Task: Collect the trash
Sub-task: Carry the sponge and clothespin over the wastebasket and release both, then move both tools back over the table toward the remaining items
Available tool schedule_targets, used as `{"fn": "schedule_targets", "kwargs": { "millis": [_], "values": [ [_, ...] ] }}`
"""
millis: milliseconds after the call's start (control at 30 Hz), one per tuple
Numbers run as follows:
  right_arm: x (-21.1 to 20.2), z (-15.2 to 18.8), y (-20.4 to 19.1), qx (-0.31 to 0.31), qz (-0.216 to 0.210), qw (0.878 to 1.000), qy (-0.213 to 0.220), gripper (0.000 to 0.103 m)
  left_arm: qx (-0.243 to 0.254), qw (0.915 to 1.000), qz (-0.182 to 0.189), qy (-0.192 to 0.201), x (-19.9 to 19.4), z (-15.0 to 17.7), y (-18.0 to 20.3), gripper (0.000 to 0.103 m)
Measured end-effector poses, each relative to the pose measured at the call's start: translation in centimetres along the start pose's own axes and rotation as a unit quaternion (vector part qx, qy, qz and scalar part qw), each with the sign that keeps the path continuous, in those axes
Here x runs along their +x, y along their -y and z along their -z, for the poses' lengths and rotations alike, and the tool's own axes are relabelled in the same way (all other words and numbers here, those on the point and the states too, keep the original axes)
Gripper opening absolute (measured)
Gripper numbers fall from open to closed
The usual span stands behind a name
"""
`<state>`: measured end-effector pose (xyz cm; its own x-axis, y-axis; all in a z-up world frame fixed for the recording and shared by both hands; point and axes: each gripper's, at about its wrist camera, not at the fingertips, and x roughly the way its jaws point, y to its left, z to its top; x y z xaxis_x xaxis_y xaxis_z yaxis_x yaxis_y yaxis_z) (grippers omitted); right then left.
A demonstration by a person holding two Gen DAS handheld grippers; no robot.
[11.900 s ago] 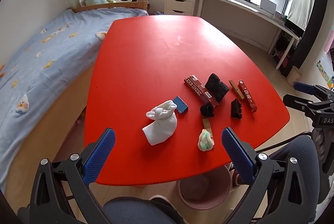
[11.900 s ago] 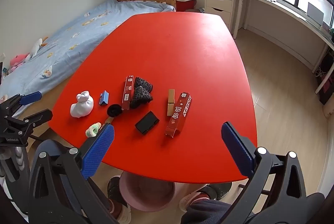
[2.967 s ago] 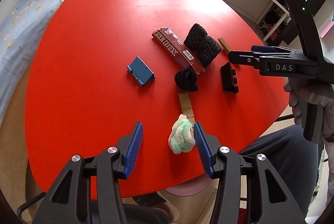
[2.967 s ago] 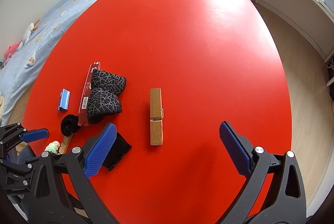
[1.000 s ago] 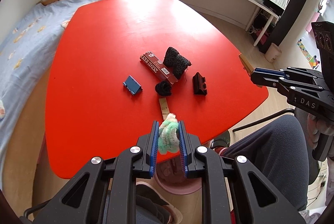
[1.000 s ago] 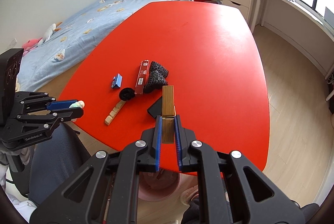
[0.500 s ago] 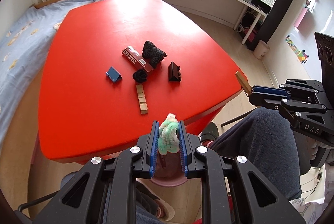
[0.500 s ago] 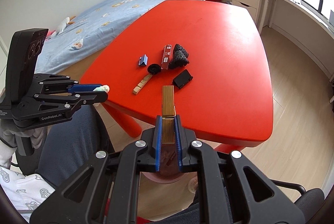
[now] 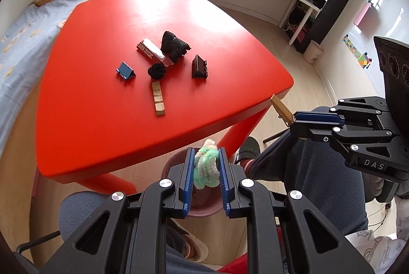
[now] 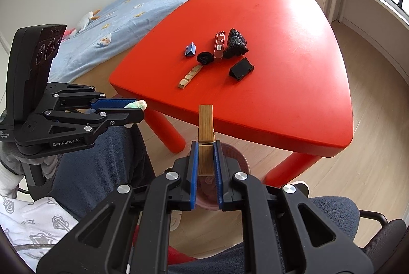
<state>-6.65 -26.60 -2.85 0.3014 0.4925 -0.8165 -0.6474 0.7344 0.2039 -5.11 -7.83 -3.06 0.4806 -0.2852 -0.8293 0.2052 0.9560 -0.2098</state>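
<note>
Below the near edge of the red table (image 9: pixel 102 120), the left tongs (image 9: pixel 206 171) are clenched on a fluffy green and white pom-pom (image 9: pixel 206 166), which sits squeezed between the blue pads (image 9: pixel 187 179) and hangs over a pink bin (image 9: pixel 204 210) on the floor. Beside them, off the table's corner, the right tongs (image 10: pixel 206 171) grasp a wooden clothespin (image 10: pixel 205 141) by its lower half, its free end sticking up past the pads; the same pink bin (image 10: pixel 240 159) shows just behind and under it. From the left camera the clothespin (image 9: pixel 281 109) pokes out of the right tongs (image 9: pixel 296 120) near the table's corner, above the person's knee; from the right camera the pom-pom (image 10: pixel 135 104) peeps out of the left tongs (image 10: pixel 133 107) beside a table leg.

Left on the table are a second wooden clothespin (image 9: pixel 158 101) lying flat, a black round ball of fabric (image 9: pixel 156 70) touching its far end, a small blue wedge (image 9: pixel 125 71), a red box (image 9: pixel 153 54) with a black netted pouch (image 9: pixel 175 46) against it, and a black wedge-shaped stand (image 9: pixel 199 67) a little apart to the right
</note>
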Motion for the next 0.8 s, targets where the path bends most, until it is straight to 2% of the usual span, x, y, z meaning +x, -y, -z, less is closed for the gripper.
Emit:
{"fn": "schedule_targets", "kwargs": {
  "millis": [133, 200, 233, 267, 300, 333, 367, 500, 800],
  "values": [
    [0.1, 0.2, 0.0, 0.001, -0.007, 1.0, -0.003, 0.012, 0.001, 1.0, 0.0, -0.003, 0.2, 0.0, -0.1, 0.018],
    [0.2, 0.3, 0.1, 0.004, -0.003, 1.0, -0.003, 0.016, 0.0, 1.0, -0.002, -0.003, 0.2, -0.1, -0.1, 0.028],
    [0.2, 0.2, 0.5, 0.006, 0.001, 1.0, -0.002, 0.038, 0.0, 1.0, -0.005, -0.004, 0.3, -0.1, -0.2, 0.034],
    [0.2, 0.2, 0.6, 0.009, 0.005, 1.0, 0.002, 0.073, 0.0, 0.9999, -0.012, -0.002, 0.3, -0.1, -0.2, 0.057],
    [0.0, 0.3, 0.7, 0.012, 0.008, 1.0, 0.009, 0.085, -0.002, 0.9998, -0.018, 0.003, 0.2, 0.0, -0.3, 0.074],
    [-0.1, 0.2, 0.8, 0.014, 0.009, 1.0, 0.012, 0.091, -0.005, 0.9997, -0.021, 0.008, 0.1, 0.0, -0.4, 0.081],
    [0.0, 0.2, 0.9, 0.016, 0.012, 1.0, 0.01, 0.092, -0.008, 0.9996, -0.024, 0.013, 0.0, 0.0, -0.6, 0.091],
    [0.3, 0.4, 1.3, 0.025, 0.017, 1.0, 0.006, 0.097, -0.017, 0.9994, -0.028, 0.012, 0.0, 0.1, -1.0, 0.095],
    [0.4, 0.4, 1.4, 0.031, 0.016, 0.999, 0.005, 0.098, -0.021, 0.9992, -0.033, 0.011, 0.0, 0.2, -1.3, 0.095]
  ]
}}
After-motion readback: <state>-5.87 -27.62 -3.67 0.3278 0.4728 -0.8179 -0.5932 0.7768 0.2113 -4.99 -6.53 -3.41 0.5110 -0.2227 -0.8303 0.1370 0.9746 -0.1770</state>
